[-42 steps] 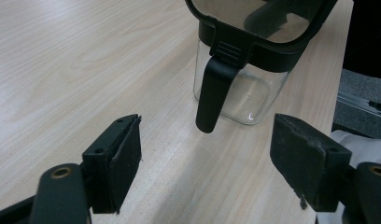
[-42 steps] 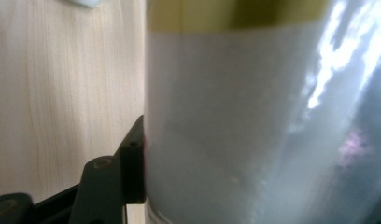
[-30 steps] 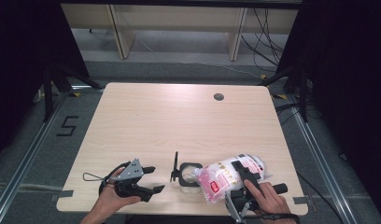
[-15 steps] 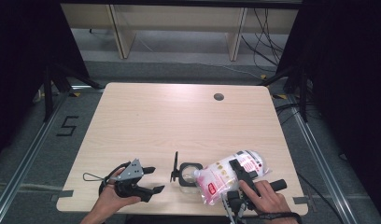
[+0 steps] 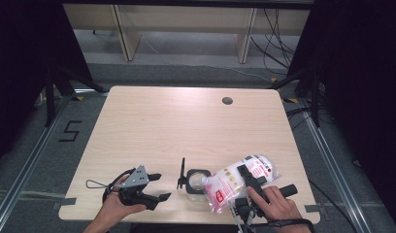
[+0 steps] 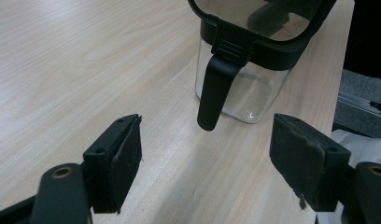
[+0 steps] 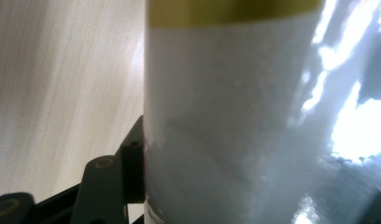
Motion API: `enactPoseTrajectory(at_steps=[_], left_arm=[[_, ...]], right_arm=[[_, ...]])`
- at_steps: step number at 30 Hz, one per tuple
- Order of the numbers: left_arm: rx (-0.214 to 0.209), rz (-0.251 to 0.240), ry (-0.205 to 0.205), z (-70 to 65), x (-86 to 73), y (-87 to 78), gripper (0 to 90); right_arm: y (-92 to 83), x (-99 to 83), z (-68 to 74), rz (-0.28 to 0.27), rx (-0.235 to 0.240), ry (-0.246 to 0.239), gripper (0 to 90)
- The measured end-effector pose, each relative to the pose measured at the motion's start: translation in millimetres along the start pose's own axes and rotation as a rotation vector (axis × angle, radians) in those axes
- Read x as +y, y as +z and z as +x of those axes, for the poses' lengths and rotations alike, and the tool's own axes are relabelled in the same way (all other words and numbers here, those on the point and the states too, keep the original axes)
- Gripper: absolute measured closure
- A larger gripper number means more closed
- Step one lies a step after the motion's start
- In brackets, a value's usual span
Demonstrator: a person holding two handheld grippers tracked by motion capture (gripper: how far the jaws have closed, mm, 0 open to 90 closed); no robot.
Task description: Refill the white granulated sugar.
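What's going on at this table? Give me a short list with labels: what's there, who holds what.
Table: light wooden table
Container: clear jar with open black lid, standing near the front edge
Bag: white plastic bag with red print, tilted, its lower end at the jar's mouth
Right gripper: clamped on the bag
Left gripper: jaws open, holding nothing, pointing at the jar
Hole: small round one near the far edge
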State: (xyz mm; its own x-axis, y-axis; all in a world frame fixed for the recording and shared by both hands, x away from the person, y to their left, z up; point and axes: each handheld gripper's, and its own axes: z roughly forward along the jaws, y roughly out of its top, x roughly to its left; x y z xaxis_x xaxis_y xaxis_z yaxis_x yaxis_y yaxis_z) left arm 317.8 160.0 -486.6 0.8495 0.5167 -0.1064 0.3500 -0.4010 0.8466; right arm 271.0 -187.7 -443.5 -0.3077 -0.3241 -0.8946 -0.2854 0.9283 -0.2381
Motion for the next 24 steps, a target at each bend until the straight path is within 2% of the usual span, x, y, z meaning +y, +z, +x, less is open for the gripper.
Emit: enactPoseTrajectory(at_steps=[2,4,5,6,7,11,12,13,14,15,16,17,20,21,22,24], left_arm=[[0.001,0.000,-0.001,0.1,-0.1,0.0,25.0],[0.000,-0.001,-0.001,0.0,0.1,0.0,25.0],[0.005,0.002,0.017,0.8,0.4,-0.1,25.0],[0.008,0.003,0.017,0.6,0.2,0.0,25.0],[0.008,0.002,0.000,-0.5,-0.1,0.1,25.0],[0.005,0.004,0.003,-0.7,0.1,0.0,25.0],[0.005,0.005,0.003,-0.7,0.1,0.0,25.0],[0.000,0.003,0.009,-0.3,0.2,0.1,25.0],[-0.006,0.005,0.032,1.0,0.7,-0.1,25.0],[-0.002,0.010,0.029,0.7,0.7,-0.4,25.0],[0.006,0.009,0.015,-0.4,0.3,-0.3,25.0],[0.005,0.007,0.020,-0.1,0.2,0.0,25.0],[0.000,0.005,0.034,0.7,0.5,0.2,25.0],[0.006,0.005,0.026,-0.1,0.2,-0.1,25.0],[0.000,0.009,0.008,-0.7,-0.2,-0.3,25.0],[0.004,0.013,0.012,-0.1,0.0,-1.0,25.0]], right_arm=[[-0.9,-1.0,1.1,0.014,0.017,0.015,43.1],[-1.0,-0.7,0.2,0.011,0.011,0.008,43.2],[-1.3,-1.2,-1.0,0.013,0.007,-0.003,43.2],[-1.2,-1.9,-1.7,0.011,0.006,-0.011,43.2],[-1.3,-1.8,-2.1,0.012,0.003,-0.004,43.2],[-1.0,-2.7,-1.6,0.000,0.001,-0.006,43.2],[-1.3,-2.4,-2.0,0.010,0.013,-0.015,43.2],[-1.6,-2.9,3.0,0.022,0.017,0.050,43.2],[-1.6,-2.6,1.6,0.020,0.020,0.023,43.3],[0.3,-2.4,-2.0,-0.010,0.005,-0.033,43.3],[0.2,-2.6,-1.1,-0.006,0.005,-0.022,43.3],[-0.2,-2.8,0.8,0.003,0.008,0.005,43.3],[-1.0,-2.3,-1.1,0.009,0.016,-0.014,43.3],[-2.3,-1.2,-1.1,0.023,0.024,-0.005,43.3],[-1.4,-1.5,-0.5,0.010,0.012,-0.002,43.3],[-1.2,-1.8,-1.5,0.006,0.011,-0.018,43.4]])
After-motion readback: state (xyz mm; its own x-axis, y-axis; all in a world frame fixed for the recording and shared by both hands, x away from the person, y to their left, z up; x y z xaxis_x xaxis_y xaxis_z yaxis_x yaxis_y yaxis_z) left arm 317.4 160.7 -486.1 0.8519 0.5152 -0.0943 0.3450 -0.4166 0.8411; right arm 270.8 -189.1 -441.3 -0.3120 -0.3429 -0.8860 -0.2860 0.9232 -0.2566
